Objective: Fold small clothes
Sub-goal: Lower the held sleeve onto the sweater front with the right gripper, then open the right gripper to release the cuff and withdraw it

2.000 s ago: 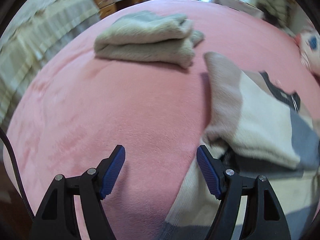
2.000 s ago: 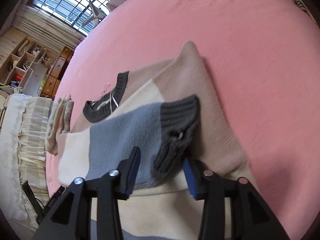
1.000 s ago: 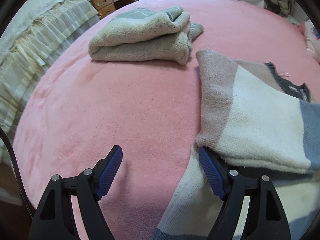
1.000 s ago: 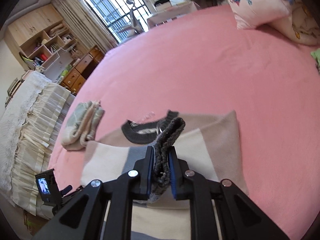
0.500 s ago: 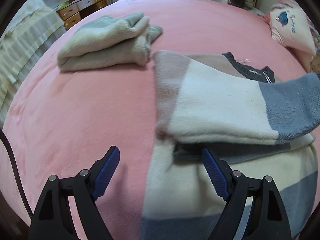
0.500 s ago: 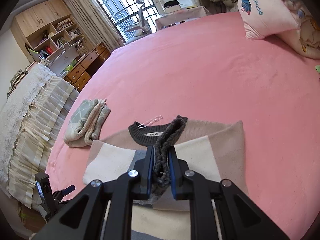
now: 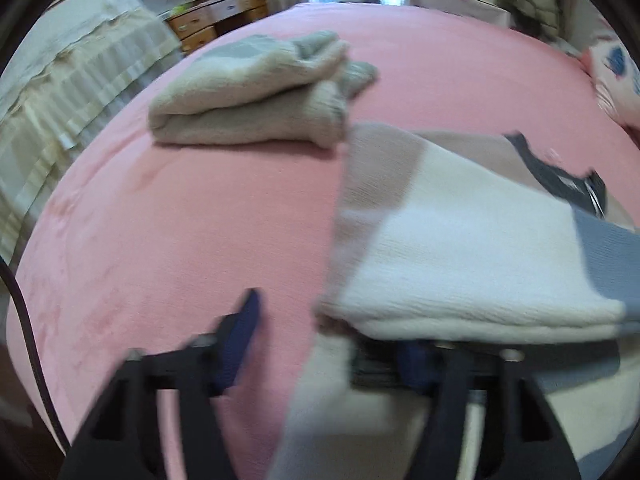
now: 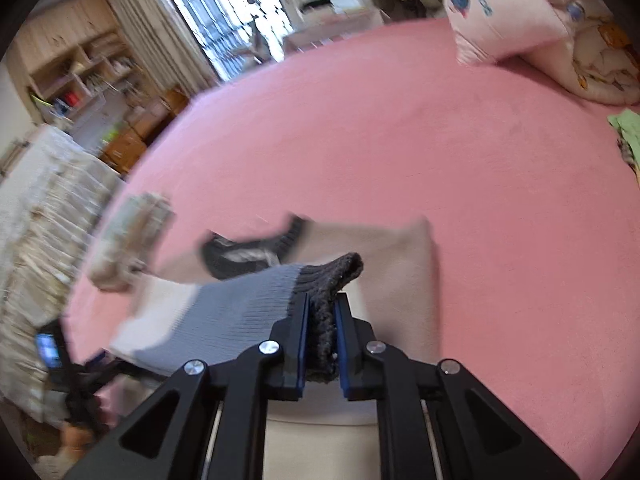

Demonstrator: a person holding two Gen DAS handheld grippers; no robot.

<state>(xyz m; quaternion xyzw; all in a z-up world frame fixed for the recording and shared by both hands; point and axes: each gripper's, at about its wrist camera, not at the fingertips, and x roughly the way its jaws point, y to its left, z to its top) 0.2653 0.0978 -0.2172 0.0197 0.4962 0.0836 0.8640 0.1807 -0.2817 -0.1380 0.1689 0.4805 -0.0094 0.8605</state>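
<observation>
A colour-block sweater (image 7: 460, 248) in beige, cream and blue-grey lies on the pink bed cover (image 7: 180, 220), its dark collar towards the far side. My right gripper (image 8: 322, 300) is shut on the dark grey sleeve cuff (image 8: 332, 276) and holds that sleeve across the sweater body (image 8: 400, 264). My left gripper (image 7: 328, 352) is blurred at the sweater's near left edge, and its jaws are closing. One finger is over bare cover, the other is tucked under the folded sleeve. The cream edge lies between them, and pink still shows beside it.
A folded grey-beige garment (image 7: 256, 100) lies beyond the sweater on the left, also visible from the right wrist (image 8: 132, 236). A printed pillow (image 8: 512, 16) and a green cloth (image 8: 626, 132) sit at the far right. A cream frilled cover (image 7: 60, 80) and wooden drawers (image 7: 216, 20) stand past the bed's left edge.
My right gripper has sunk towards the sweater with the cuff still clamped. The left gripper's jaws have narrowed, and its right finger has slid under the folded sleeve.
</observation>
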